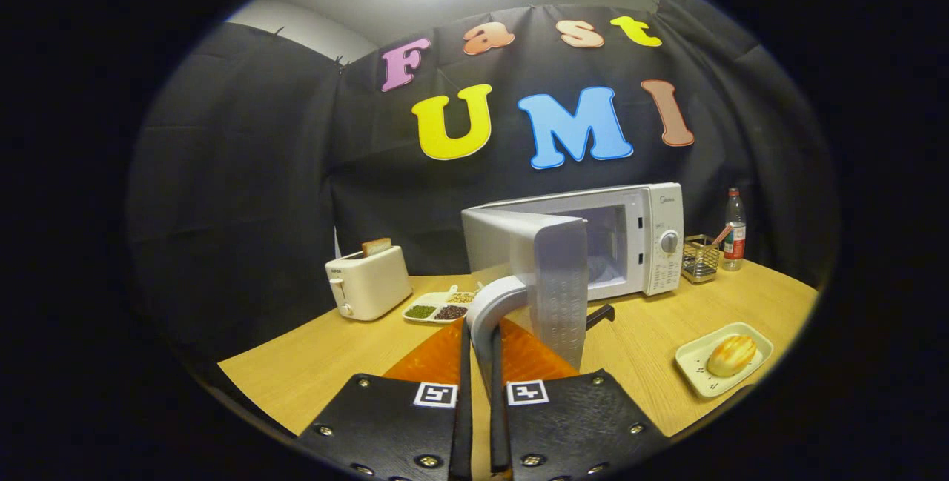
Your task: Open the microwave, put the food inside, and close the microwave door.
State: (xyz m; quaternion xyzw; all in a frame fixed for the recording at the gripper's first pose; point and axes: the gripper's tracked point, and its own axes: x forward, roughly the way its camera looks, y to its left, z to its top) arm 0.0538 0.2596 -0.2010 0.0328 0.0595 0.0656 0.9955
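A white microwave (656, 244) stands at the back of the wooden table (319, 362), its door (556, 281) swung wide open toward me. The door's curved white handle (495, 297) reaches down between my fingers. My gripper (480, 329) is shut on that handle, with the fingers close together on either side of it. The food, a golden bread roll (731, 354), lies on a small white rectangular plate (693, 364) to the right of my fingers, near the table's front edge.
A white toaster (367, 284) with a slice in it stands to the left, and a divided dish of beans (439, 307) lies beside it. Right of the microwave are a wire basket (700, 259) and a bottle (734, 229). An orange mat (523, 355) lies under the door.
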